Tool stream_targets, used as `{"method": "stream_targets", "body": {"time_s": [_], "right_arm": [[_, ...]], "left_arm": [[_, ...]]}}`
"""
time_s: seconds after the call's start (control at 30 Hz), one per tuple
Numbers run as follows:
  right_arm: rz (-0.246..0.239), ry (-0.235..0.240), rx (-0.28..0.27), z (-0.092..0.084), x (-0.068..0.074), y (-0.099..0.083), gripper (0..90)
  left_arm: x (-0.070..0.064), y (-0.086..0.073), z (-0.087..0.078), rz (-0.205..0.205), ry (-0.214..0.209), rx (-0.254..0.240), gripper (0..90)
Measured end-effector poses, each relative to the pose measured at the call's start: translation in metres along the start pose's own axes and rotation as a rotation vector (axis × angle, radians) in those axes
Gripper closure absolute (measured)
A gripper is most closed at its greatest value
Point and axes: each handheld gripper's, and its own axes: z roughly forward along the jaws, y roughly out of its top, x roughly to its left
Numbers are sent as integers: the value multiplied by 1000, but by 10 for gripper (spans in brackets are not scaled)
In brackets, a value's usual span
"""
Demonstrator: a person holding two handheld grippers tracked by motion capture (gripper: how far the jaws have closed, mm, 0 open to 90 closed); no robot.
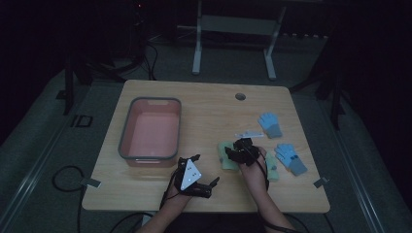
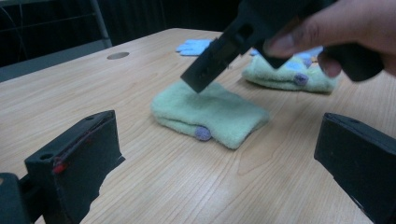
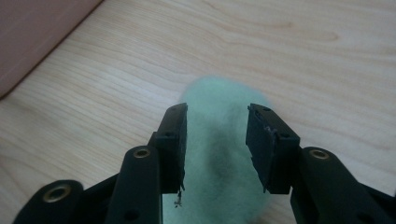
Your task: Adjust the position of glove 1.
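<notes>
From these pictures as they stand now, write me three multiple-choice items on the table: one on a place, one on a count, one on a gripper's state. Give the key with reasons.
1. Where does the pink bin stand on the table?
A. on the left side
B. on the right side
C. at the far middle edge

2. How many blue gloves lie on the table?
A. one
B. two
C. four

3. How does the right gripper stand over the green mitten?
A. shut tight on it
B. open, a jaw on either side above it
C. lying flat on the table

Key:
1 A: the high view shows the bin left of the middle.
2 B: one blue glove lies farther away, another nearer, both on the right.
3 B: the right gripper view shows a gap between the jaws with the mitten under it.
</notes>
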Motion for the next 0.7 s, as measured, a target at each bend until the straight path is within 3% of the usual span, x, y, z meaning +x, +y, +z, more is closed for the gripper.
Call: {"method": "stream_targets", "body": {"time_s": [0.1, 0.23, 0.33, 0.7], "right_arm": [[-21, 2, -13, -5, -3, 3, 577], [-45, 24, -38, -22, -16, 4, 588], [-65, 8, -43, -32, -29, 3, 591], [-65, -10, -40, -66, -71, -10, 606]], "left_arm": [[0, 0, 0, -2, 0, -1, 0], [1, 0, 0, -11, -1, -6, 0], [1, 0, 0, -11, -1, -7, 1], [0, 0, 0, -3, 2, -4, 1]]}}
